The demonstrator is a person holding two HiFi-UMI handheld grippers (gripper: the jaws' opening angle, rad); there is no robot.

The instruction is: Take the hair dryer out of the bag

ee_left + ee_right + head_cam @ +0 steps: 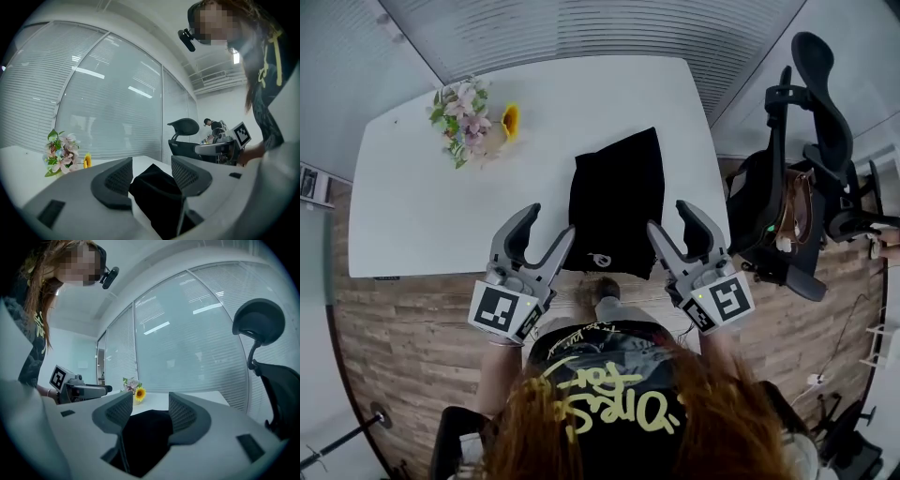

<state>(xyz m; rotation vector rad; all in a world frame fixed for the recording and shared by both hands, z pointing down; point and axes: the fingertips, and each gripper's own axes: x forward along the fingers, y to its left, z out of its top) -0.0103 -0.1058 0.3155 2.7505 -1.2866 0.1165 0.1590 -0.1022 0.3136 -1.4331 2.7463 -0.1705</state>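
Observation:
A black bag [615, 201] lies flat on the white table [422, 206], its near end at the table's front edge; no hair dryer shows outside it. My left gripper [548, 232] hovers just left of the bag's near end, jaws spread with nothing between them. My right gripper [668, 224] hovers at the bag's right near corner, also open and empty. In the left gripper view the bag [157, 190] lies ahead between the jaws, apart from them. The right gripper view shows the bag [147, 432] ahead in the same way.
A bunch of flowers [471, 120] lies at the table's far left. A black office chair [811, 178] with a brown bag on it stands to the right of the table. Wood floor runs below the table's front edge.

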